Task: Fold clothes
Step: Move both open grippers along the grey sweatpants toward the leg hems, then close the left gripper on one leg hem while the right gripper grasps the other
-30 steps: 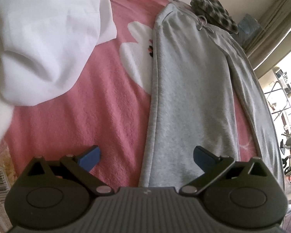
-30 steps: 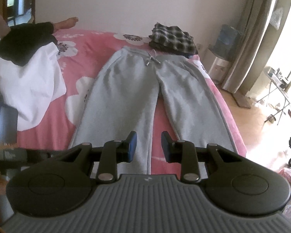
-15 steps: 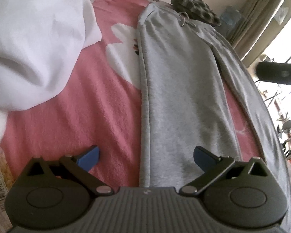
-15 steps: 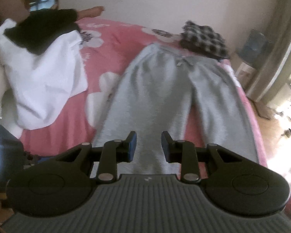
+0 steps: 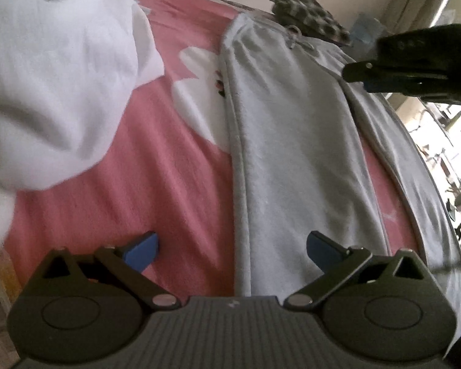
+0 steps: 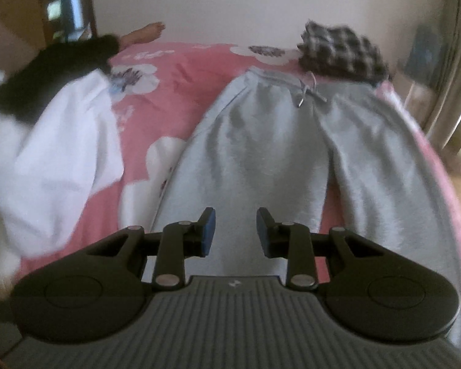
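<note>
Grey sweatpants (image 5: 292,141) lie flat on the pink flowered bed cover (image 5: 156,184), waistband and drawstring (image 6: 305,92) at the far end, legs (image 6: 261,160) running toward me. My left gripper (image 5: 232,244) is open wide, low over the outer edge of the left leg near its hem. My right gripper (image 6: 236,224) hovers above the same leg with a narrow gap and nothing between its fingers. The right gripper's black body (image 5: 421,58) shows at the upper right of the left wrist view, above the crotch area.
A crumpled white garment (image 6: 55,160) lies left of the pants, also in the left wrist view (image 5: 55,70). A folded plaid cloth (image 6: 341,49) sits beyond the waistband. A person's black trouser leg (image 6: 55,70) and bare foot (image 6: 144,33) rest at the far left. Curtain (image 6: 458,61) and floor lie right.
My right gripper has moved forward and leftward over the pants and now enters the left wrist view. The left gripper has shifted a little; both finger gaps are unchanged.
</note>
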A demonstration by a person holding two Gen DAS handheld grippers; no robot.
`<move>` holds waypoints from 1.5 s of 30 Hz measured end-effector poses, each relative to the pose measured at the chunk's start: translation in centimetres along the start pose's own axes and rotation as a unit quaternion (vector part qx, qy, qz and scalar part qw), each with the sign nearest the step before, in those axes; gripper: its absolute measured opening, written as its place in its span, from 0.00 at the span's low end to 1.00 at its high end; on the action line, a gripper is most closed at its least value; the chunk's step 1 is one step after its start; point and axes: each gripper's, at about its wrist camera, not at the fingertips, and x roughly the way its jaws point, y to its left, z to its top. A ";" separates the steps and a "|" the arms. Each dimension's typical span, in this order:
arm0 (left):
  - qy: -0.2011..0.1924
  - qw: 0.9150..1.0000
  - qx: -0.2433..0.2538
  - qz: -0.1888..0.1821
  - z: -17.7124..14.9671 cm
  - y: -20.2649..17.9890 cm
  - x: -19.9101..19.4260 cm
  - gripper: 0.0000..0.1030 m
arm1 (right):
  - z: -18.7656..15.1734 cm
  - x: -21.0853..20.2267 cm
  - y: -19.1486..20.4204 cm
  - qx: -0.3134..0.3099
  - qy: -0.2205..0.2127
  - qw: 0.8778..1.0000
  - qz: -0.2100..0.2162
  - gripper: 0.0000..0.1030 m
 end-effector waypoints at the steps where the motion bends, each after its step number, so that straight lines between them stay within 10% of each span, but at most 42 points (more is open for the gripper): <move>1: -0.001 1.000 0.000 0.006 0.3 0.0 0.1 1.00 | 0.5 0.8 -0.8 0.012 0.002 1.000 0.011 0.29; 8: 0.014 0.999 -0.012 0.030 3.6 0.6 1.4 0.97 | 6.8 8.5 -5.5 0.054 0.007 0.995 0.078 0.40; 21: 0.028 0.993 0.050 0.102 12.0 -2.3 7.3 0.61 | 17.3 22.8 -3.8 0.012 0.043 0.989 0.145 0.63; 28: -0.022 0.993 -0.028 0.109 10.2 -2.7 6.8 0.55 | 19.8 28.1 -1.1 -0.045 0.072 0.992 0.094 0.67; 36: -0.063 0.983 0.032 0.170 8.9 -6.4 8.7 0.48 | 18.8 30.5 -0.1 -0.069 0.093 0.992 0.042 0.67; 42: -0.069 0.983 -0.002 0.171 8.5 -7.3 8.2 0.22 | 18.4 30.7 0.5 -0.065 0.086 0.994 0.024 0.66; 45: -0.070 0.984 0.002 0.165 8.7 -7.3 8.5 0.06 | 18.2 30.6 0.5 -0.081 0.071 0.994 0.014 0.49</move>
